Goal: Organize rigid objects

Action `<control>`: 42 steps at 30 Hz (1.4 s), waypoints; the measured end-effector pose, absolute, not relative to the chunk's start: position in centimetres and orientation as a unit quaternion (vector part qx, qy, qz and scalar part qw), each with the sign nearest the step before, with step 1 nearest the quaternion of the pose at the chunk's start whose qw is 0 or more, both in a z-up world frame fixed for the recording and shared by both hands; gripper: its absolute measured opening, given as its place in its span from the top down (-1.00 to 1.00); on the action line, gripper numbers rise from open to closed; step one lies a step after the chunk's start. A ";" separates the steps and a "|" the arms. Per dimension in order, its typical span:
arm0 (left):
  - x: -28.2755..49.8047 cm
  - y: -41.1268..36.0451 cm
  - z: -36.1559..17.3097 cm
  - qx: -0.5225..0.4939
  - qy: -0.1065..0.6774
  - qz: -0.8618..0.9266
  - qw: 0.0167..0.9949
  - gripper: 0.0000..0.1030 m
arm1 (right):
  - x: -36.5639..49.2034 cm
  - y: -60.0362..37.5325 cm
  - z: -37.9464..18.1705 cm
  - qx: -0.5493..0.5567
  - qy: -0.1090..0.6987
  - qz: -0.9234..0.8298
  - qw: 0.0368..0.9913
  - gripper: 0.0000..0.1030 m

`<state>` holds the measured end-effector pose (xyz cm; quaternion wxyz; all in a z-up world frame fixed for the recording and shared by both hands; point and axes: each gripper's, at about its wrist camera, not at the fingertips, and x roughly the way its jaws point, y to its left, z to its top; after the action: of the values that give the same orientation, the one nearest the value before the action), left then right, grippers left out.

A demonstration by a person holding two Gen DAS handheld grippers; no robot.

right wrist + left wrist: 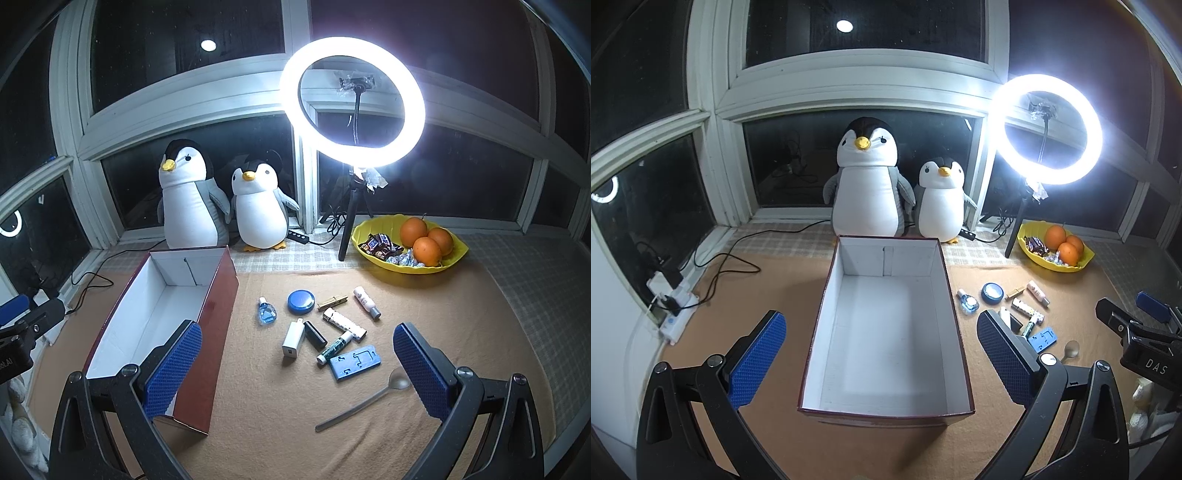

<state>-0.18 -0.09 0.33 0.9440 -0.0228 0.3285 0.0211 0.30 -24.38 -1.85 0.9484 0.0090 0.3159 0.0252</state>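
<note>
Both grippers, left (pixel 881 363) and right (pixel 297 363): jaws apart, empty | step: first pick | right descends squarely over charger (pixel 292 339), clear of black tube (pixel 315 335) | deposit in box (pixel 225 295) at left.

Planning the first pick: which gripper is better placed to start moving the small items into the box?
Right. The right gripper hangs open just before the small items, which lie right of the box. The left gripper, also open, faces the empty box.
</note>
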 end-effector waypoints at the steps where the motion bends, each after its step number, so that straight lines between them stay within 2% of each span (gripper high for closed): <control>1: -0.2 -0.1 0.3 -0.023 0.329 0.021 0.944 -0.99 | 0.3 -24.4 -1.9 0.009 0.316 0.026 0.948 -0.99; 42: 0.5 0.1 -0.8 -0.024 0.341 0.022 0.939 -0.99 | 1.4 -24.4 -3.1 0.015 0.337 0.031 0.941 -0.99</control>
<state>0.46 0.08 -0.79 0.9395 -0.0244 0.3411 0.0217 1.36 -24.42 -3.11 0.9409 0.0149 0.3368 0.0313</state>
